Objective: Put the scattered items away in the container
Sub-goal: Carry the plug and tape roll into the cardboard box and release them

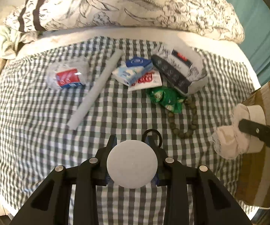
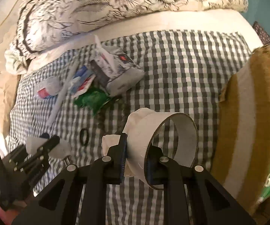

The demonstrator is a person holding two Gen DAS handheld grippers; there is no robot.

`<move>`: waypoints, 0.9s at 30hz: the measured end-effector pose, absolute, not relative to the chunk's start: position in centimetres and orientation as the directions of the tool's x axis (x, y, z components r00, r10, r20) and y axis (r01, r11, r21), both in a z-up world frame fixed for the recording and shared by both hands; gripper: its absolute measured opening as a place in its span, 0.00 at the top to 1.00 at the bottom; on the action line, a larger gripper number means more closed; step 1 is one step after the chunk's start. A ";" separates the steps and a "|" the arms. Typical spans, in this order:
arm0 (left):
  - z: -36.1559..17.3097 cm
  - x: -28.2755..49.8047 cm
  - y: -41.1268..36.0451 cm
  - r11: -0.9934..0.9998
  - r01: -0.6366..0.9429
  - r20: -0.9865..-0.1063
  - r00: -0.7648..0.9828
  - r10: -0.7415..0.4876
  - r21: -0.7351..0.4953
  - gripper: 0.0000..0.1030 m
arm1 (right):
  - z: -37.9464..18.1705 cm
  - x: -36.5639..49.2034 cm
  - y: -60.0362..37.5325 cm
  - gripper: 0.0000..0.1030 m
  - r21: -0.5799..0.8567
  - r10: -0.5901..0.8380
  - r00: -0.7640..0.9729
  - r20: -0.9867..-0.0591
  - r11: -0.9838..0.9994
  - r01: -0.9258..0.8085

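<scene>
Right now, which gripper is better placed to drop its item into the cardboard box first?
Right. The right gripper holds the tape roll beside the cardboard box; the left gripper, holding a white disc, is farther away.

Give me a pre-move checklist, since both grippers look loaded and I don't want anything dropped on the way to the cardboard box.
1. Left gripper shut on the round white disc-shaped lid: ok, fingers press both sides.
2. Right gripper shut on the nearly used-up white toilet paper roll: ok, it pinches the tube wall, one finger inside.
3. Loose paper tail on the roll: not ok, it hangs free and might snag.
4. Brown cardboard box within reach: ok, just right of the roll.
5. Box opening clear: cannot tell, the inside is hidden.
6. Black ring on the checked cloth: ok, apart from both grippers.
</scene>
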State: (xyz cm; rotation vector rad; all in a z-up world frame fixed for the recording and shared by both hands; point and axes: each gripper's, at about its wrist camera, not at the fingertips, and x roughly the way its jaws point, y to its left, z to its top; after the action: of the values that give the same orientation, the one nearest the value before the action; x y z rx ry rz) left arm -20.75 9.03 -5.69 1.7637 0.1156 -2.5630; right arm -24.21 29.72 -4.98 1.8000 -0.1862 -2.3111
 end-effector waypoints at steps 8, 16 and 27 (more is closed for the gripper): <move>0.4 -20.1 7.3 -0.995 0.079 -0.909 -0.415 0.030 -0.069 0.68 | 1.3 -21.6 28.4 0.84 0.259 -0.291 -0.281 -0.914 -0.955 0.147; 4.9 -19.6 6.6 -0.994 0.064 -0.885 -0.464 0.045 -0.084 0.68 | 6.4 -19.4 27.5 0.84 0.277 -0.334 -0.333 -0.882 -0.938 0.208; 8.8 -20.2 9.8 -0.994 -0.069 -0.868 -0.484 0.109 -0.086 0.68 | 11.3 -18.4 26.1 0.84 0.212 -0.307 -0.385 -0.871 -0.939 0.270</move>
State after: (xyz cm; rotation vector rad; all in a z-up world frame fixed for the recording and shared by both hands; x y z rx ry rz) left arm -20.17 9.78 8.83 1.6416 0.0642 -2.7989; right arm -18.44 26.10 11.32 1.4947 -0.0494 -2.3593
